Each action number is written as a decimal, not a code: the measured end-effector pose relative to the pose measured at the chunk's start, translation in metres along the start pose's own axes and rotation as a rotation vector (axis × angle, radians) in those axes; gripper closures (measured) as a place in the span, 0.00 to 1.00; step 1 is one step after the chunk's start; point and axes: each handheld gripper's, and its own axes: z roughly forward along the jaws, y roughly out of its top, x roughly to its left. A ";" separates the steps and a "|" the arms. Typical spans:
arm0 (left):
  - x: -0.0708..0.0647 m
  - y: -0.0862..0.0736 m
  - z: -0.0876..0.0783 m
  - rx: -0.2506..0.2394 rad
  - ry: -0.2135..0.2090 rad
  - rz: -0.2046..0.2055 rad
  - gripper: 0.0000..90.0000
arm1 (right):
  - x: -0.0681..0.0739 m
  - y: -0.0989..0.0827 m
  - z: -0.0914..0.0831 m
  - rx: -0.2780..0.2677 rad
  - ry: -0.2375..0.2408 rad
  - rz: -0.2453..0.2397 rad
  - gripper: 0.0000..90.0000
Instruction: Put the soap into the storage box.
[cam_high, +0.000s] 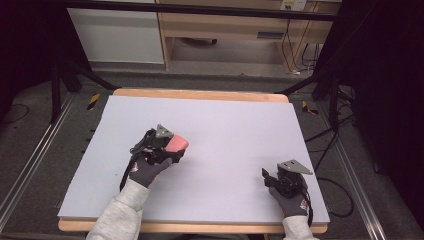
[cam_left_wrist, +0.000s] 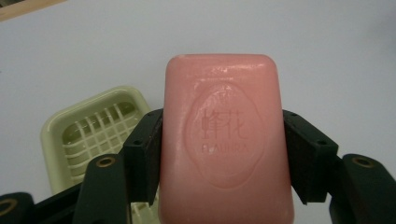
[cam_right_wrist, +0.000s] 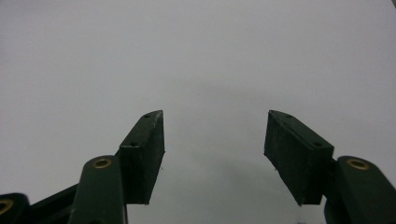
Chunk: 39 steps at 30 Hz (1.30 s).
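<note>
The left hand-held gripper pinches a pink soap bar – seemingly just above a green soap dish – while the right hand-held gripper is spread over the counter.

Soap — waxy, glossy; dish — plastic.

Soap dish beneath left tool

A pale grey rectangular board covers a light wooden table. Grey carpeted floor surrounds it. Behind stands light wooden furniture, perhaps a desk, between black curtains.
</note>
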 end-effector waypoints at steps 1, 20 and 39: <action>0.002 0.000 -0.001 -0.005 0.003 -0.006 0.41 | 0.000 0.000 0.000 0.000 0.002 0.002 0.42; 0.034 -0.007 0.000 -0.008 0.063 -0.091 0.41 | 0.001 0.000 0.001 0.001 0.002 0.000 0.42; 0.051 -0.019 0.014 0.036 0.103 -0.128 0.41 | 0.001 0.000 0.001 0.005 0.004 0.004 0.42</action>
